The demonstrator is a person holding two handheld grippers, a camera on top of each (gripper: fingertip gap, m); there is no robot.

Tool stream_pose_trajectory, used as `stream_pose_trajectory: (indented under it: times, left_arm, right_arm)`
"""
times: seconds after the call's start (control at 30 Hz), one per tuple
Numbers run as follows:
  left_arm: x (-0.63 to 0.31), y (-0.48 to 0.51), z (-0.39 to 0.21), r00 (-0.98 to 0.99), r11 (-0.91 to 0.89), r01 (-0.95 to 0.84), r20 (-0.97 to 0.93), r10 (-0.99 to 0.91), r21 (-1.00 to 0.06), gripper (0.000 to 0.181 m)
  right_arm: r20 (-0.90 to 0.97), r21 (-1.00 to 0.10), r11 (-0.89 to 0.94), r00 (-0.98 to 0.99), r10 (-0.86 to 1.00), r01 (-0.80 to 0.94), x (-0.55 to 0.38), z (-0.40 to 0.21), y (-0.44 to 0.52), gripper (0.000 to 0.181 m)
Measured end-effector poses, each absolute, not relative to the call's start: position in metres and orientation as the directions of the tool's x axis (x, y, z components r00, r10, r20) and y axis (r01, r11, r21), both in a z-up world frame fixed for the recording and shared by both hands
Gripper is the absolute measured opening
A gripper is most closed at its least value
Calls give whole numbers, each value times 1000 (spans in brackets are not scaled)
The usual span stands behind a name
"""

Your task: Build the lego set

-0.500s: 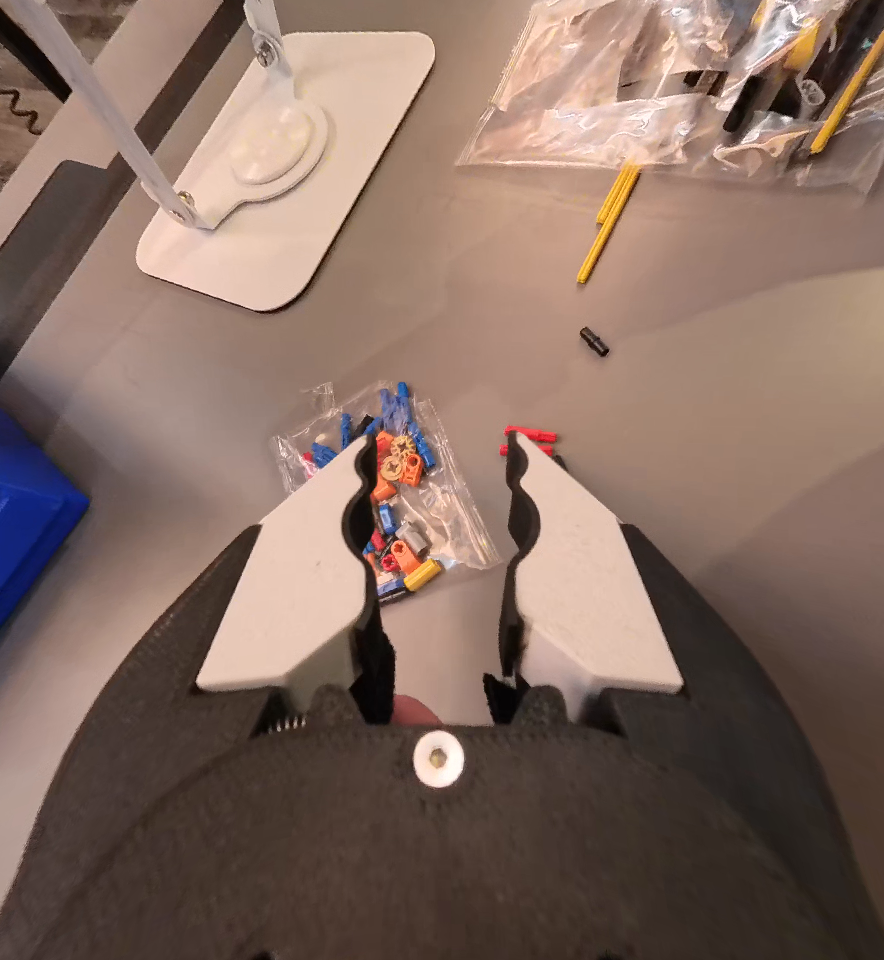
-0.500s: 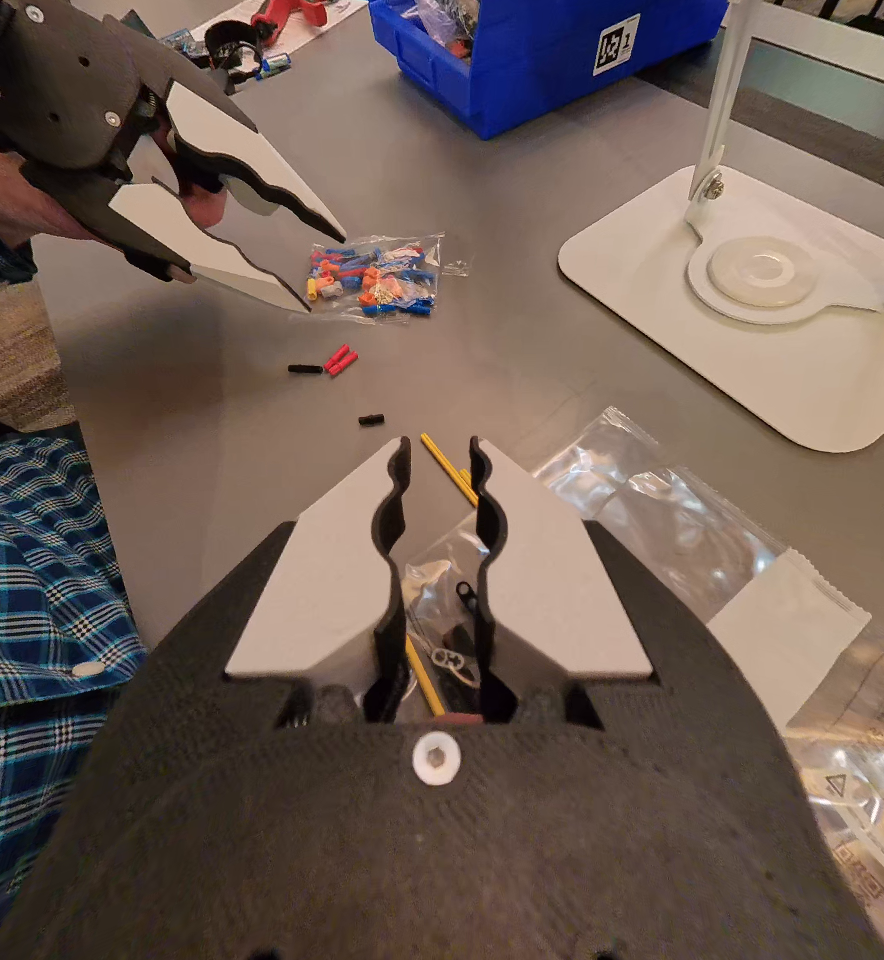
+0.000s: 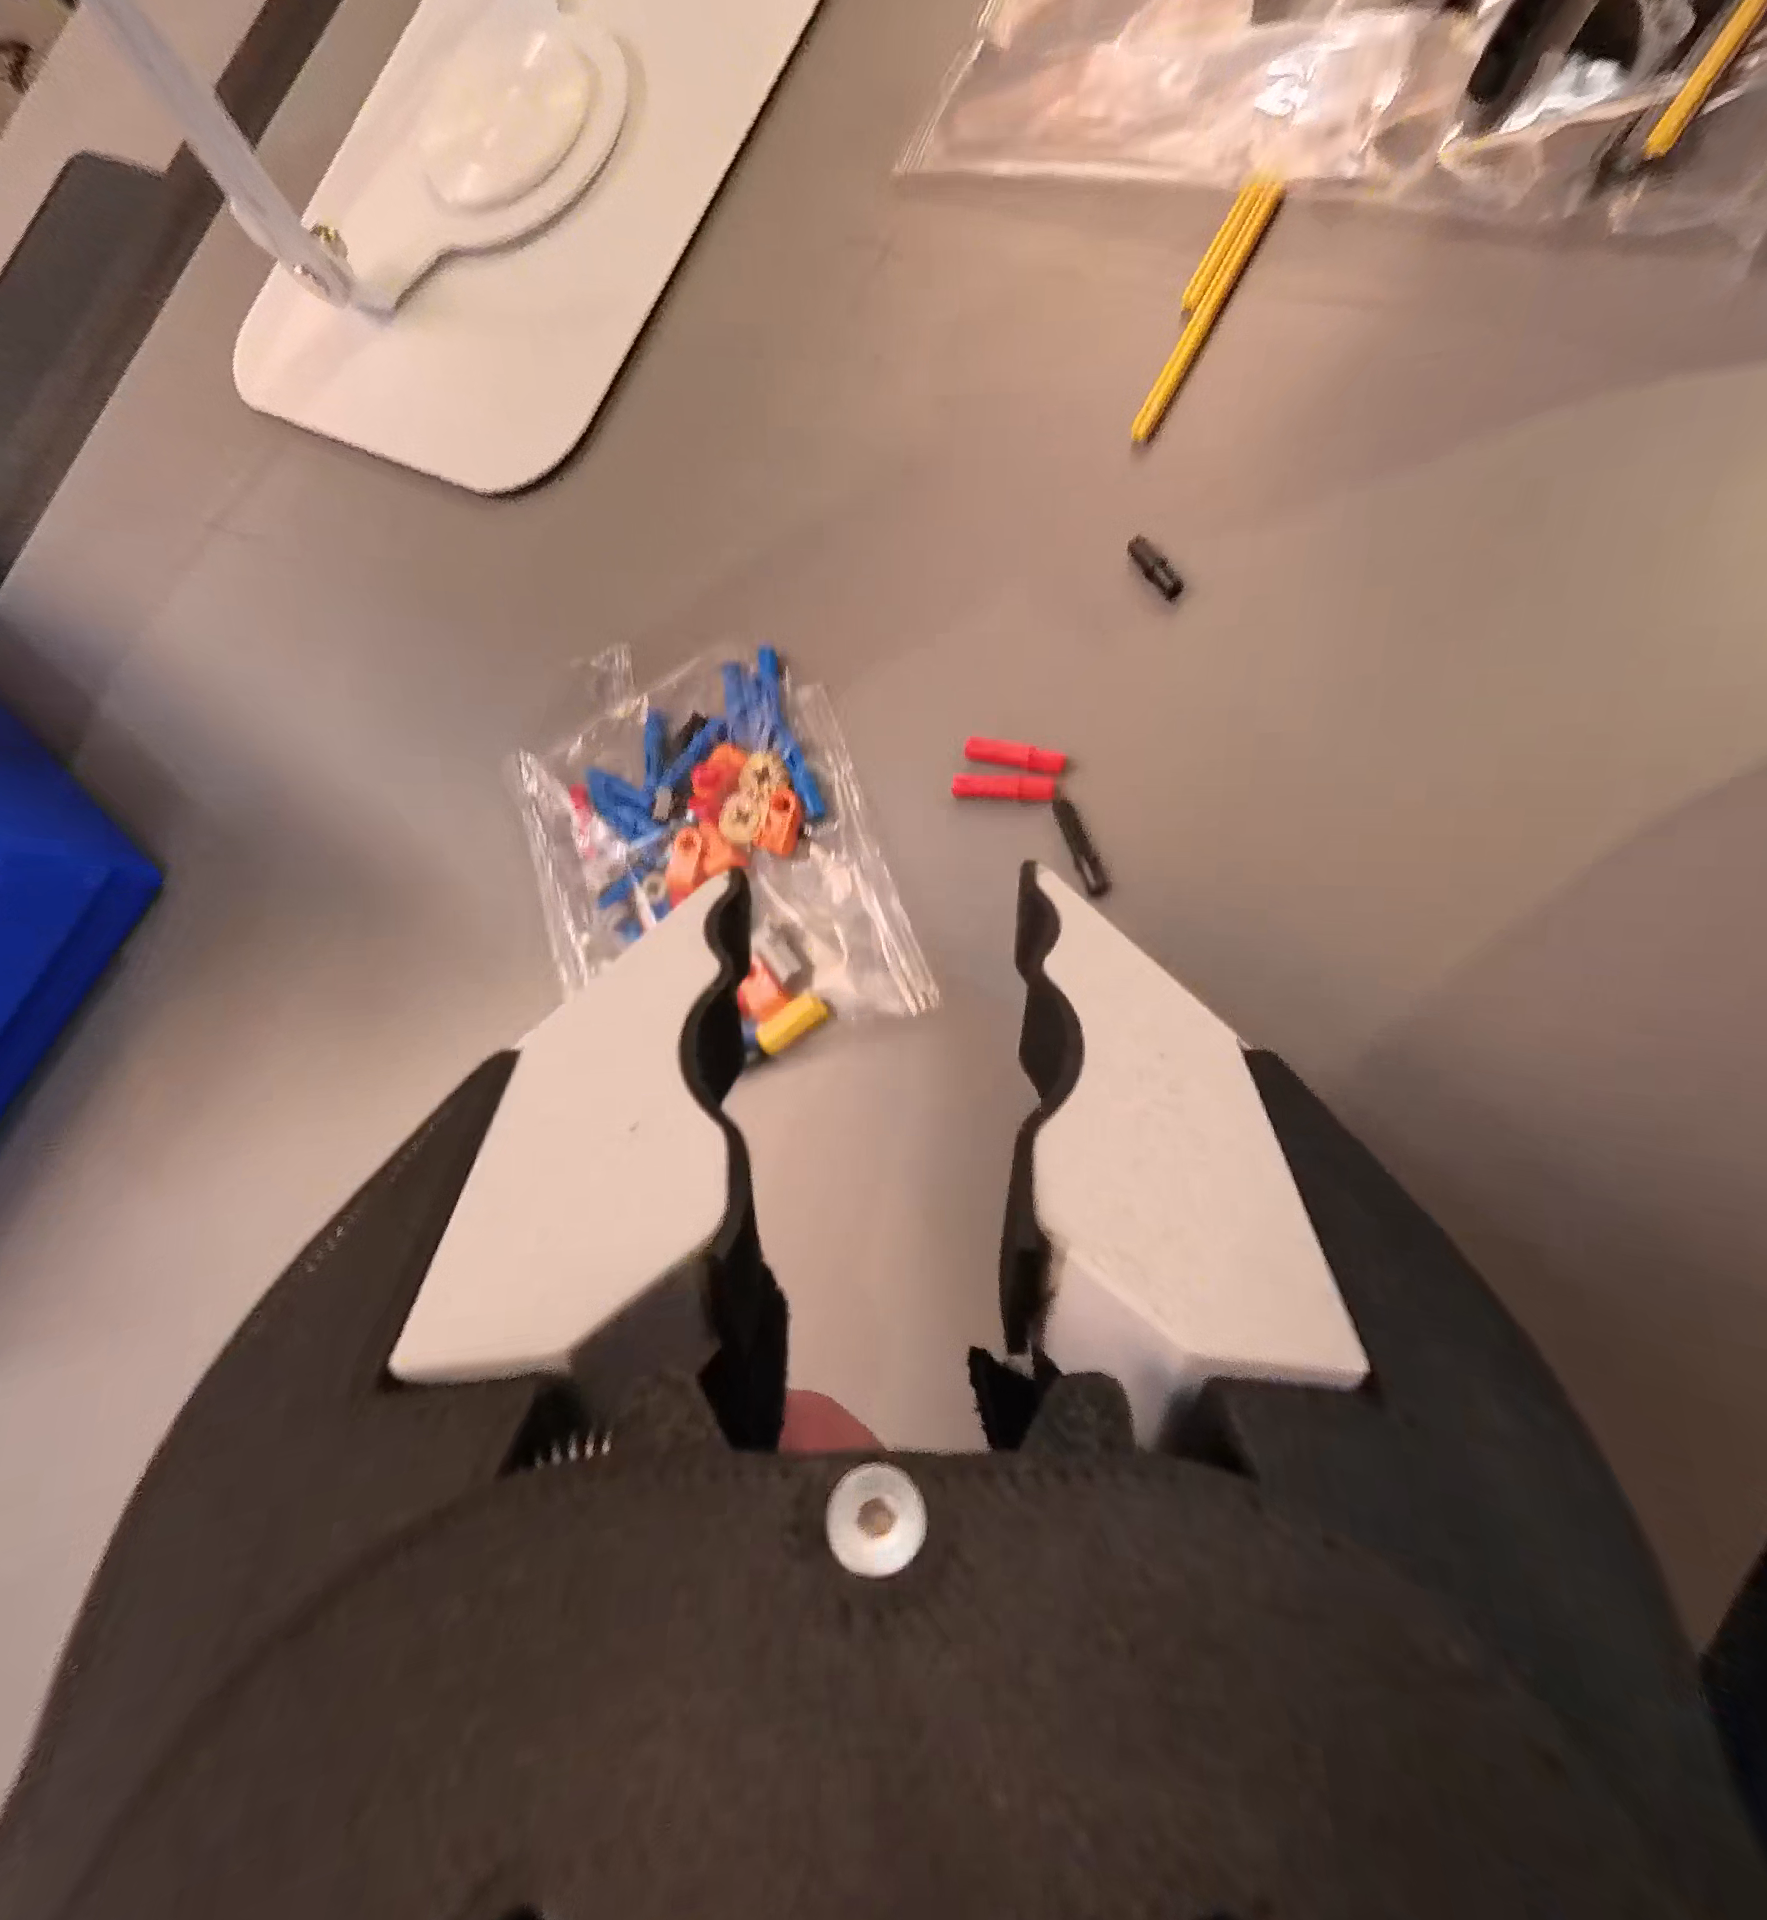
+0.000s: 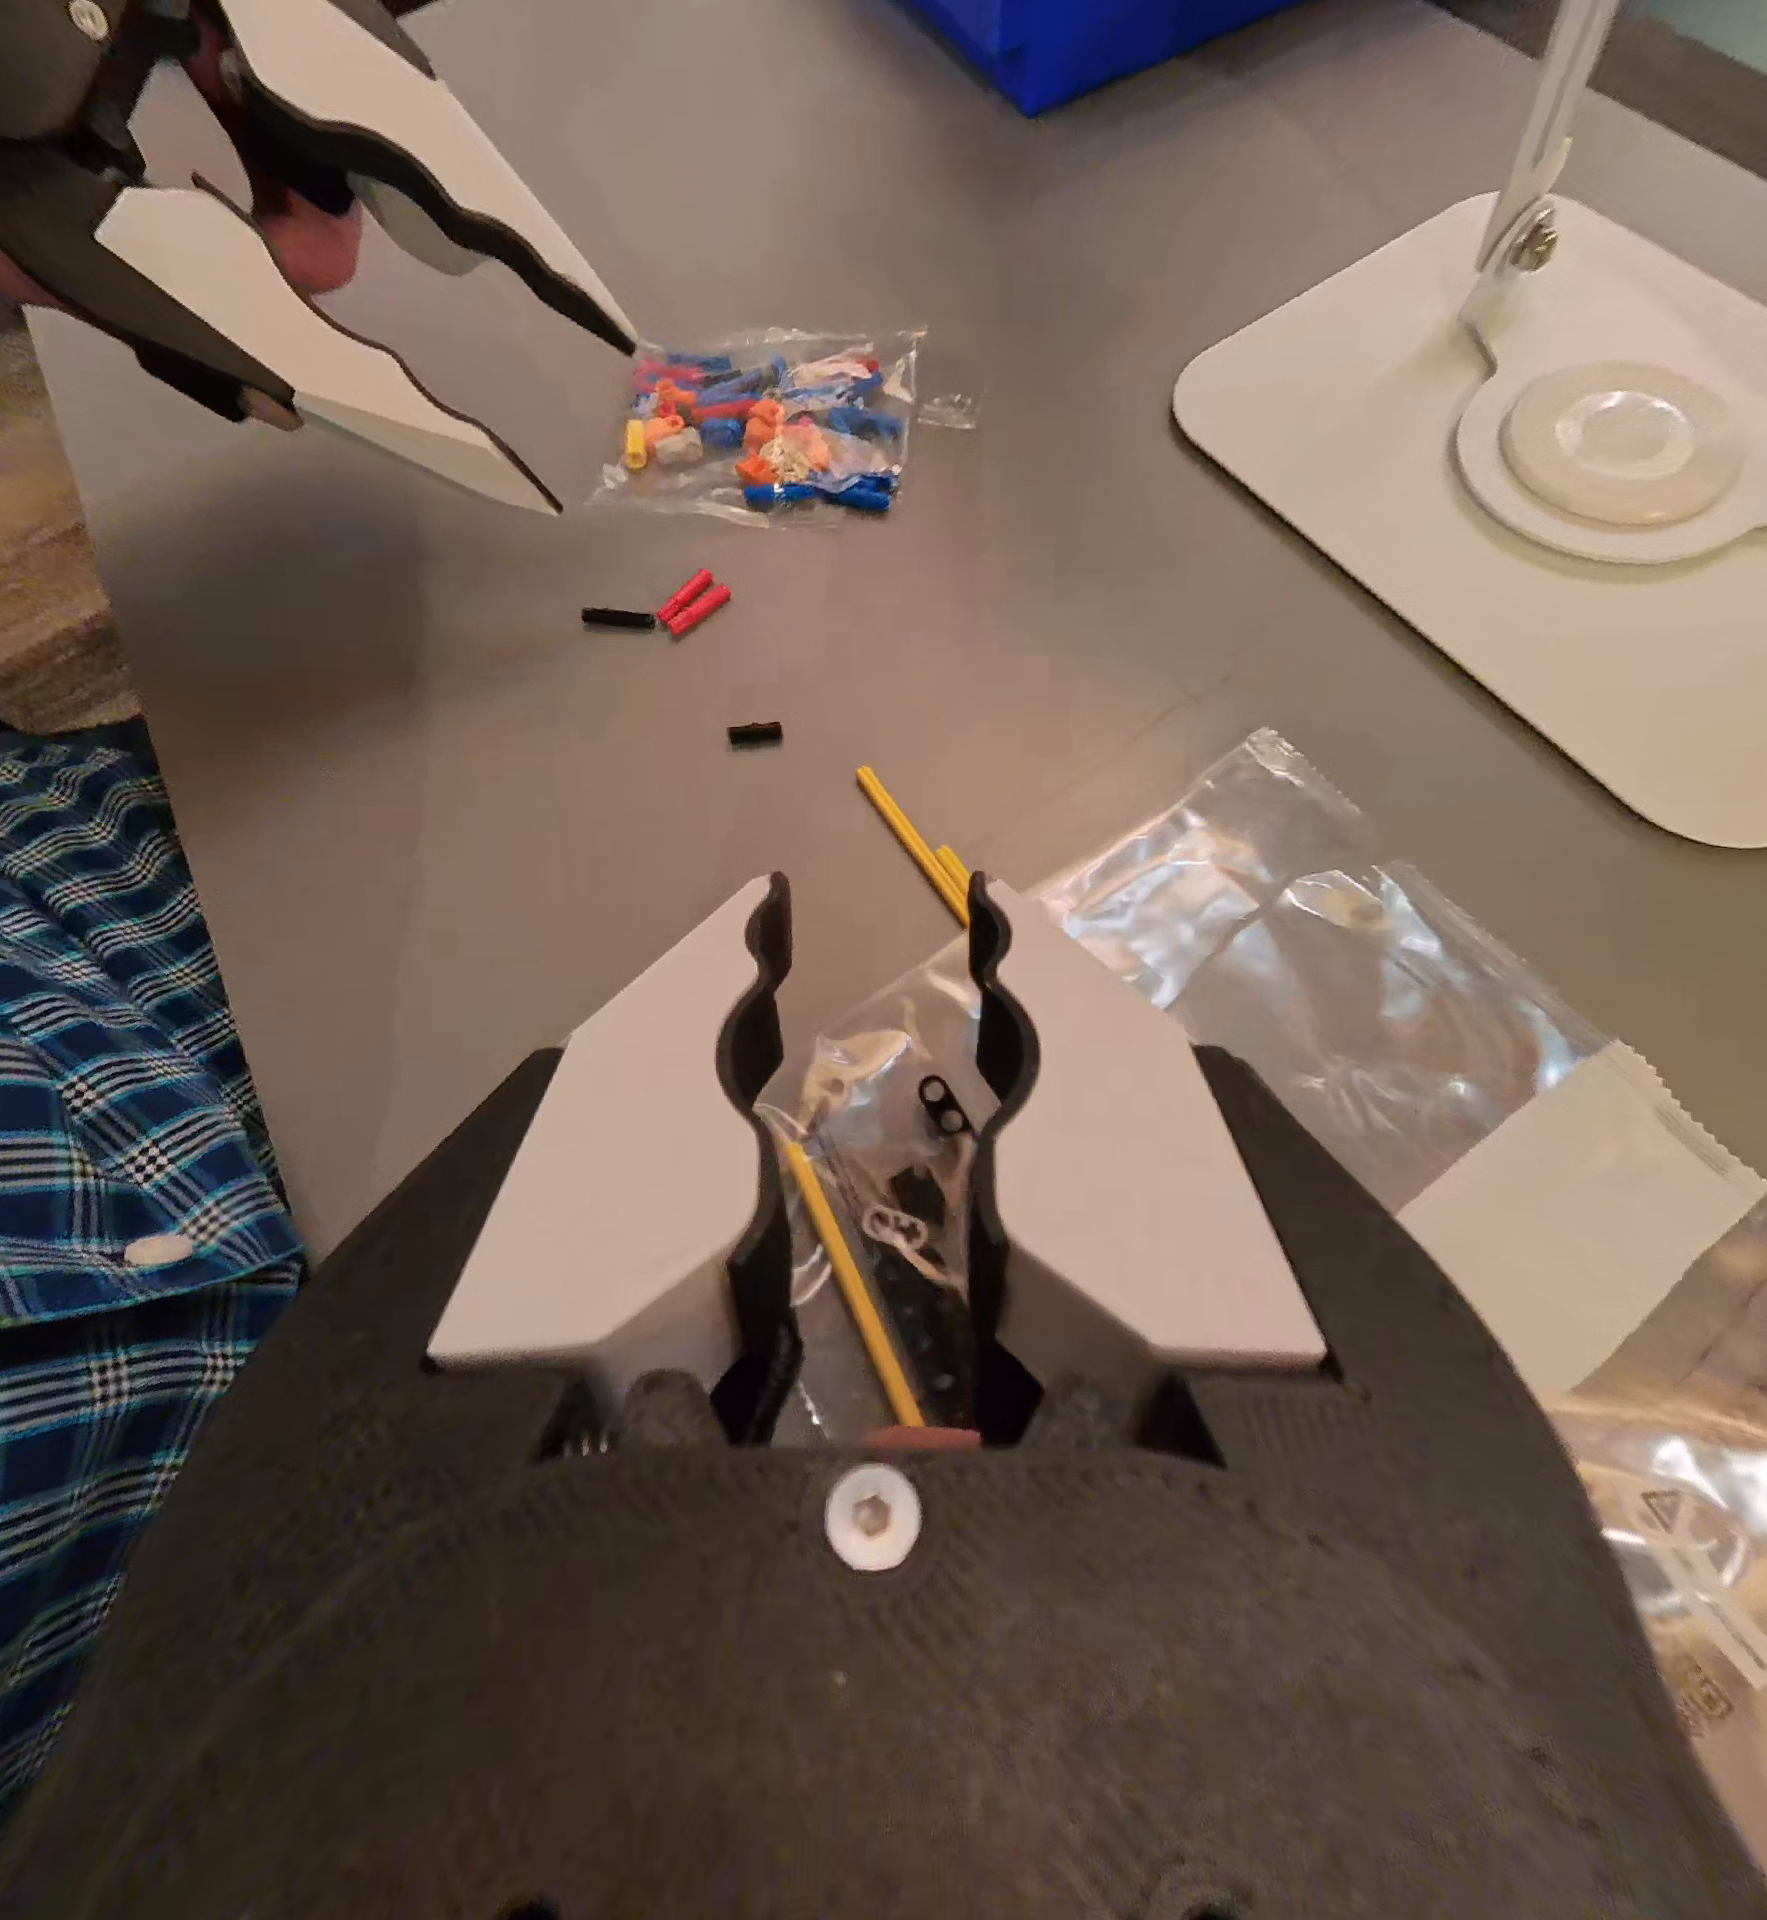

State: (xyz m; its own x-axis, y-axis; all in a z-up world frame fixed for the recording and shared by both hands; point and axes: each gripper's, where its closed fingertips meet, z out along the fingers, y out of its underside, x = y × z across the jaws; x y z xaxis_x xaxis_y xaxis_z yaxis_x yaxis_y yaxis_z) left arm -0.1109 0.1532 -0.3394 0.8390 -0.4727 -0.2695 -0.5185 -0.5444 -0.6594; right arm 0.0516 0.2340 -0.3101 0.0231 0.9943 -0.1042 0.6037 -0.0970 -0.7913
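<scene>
Jaws of the left gripper (image 3: 877, 883) are spread wide and empty above a small clear bag of coloured lego pieces (image 3: 713, 831) lying on the grey tabletop (image 3: 1378, 727). Right gripper (image 4: 877, 894) jaws are parted too, nothing held, over larger clear bags (image 4: 1326, 987). Two red pins (image 3: 1009, 771), black pins (image 3: 1154, 568) and yellow axles (image 3: 1206, 301) are seen loose between the bags.

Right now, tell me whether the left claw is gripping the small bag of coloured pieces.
No: the left claw hangs open beside the small bag, whose pieces lie flat on the table.
</scene>
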Motion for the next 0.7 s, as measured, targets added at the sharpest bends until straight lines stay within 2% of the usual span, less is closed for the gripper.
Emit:
stream_pose_trajectory:
  times: [0.03, 0.2, 0.53, 0.7]
  left_arm:
    - [-115, 148, -342, 843, -560, -517, -271, -464, -647, 49]
    - [-141, 129, -349, 859, -621, -509, -303, -414, -596, 49]
    - [-165, 148, -360, 911, -689, -411, -256, -322, -597, 63]
    - [-172, 156, -364, 929, -708, -370, -225, -295, -601, 64]
  right_arm:
    - [-108, -790, -93, 11, 994, 607, 50, -312, 231, 32]
    - [-115, -776, -60, -48, 992, 628, 40, -319, 213, 32]
    - [-100, -763, -3, -114, 988, 647, 24, -325, 193, 31]
    - [-105, -767, -16, -101, 989, 641, 26, -325, 197, 31]
